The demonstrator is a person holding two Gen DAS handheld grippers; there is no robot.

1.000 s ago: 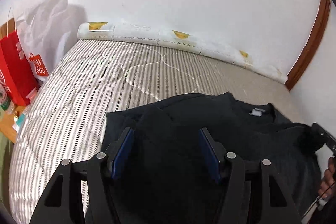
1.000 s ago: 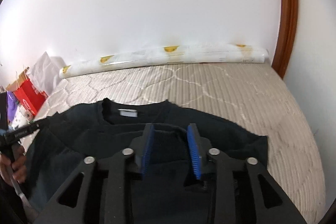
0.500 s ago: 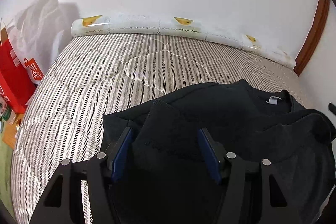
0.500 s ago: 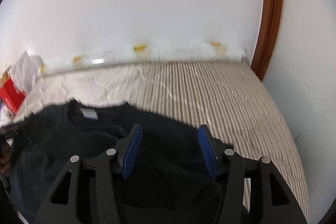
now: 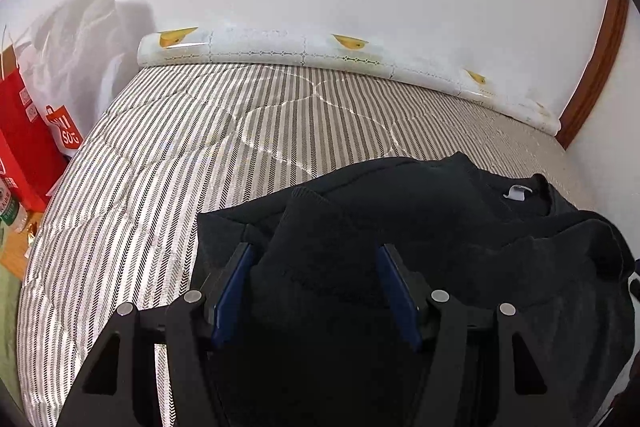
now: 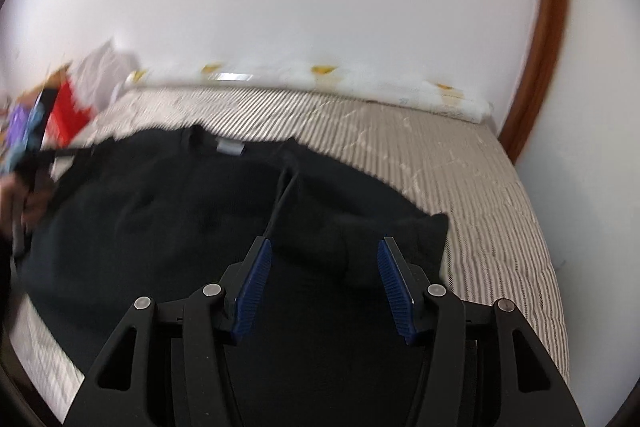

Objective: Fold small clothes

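On the striped bed a black top lies bunched at the near edge, collar toward the wall. Left gripper and right gripper both hang released over it, pads apart. Bare mattress stretches beyond to a white roll; bags crowd the left side.

The right gripper has let go — its jaws, pinched on a fold of the black sweater a second ago, now stand apart, and its view has swung sideways.
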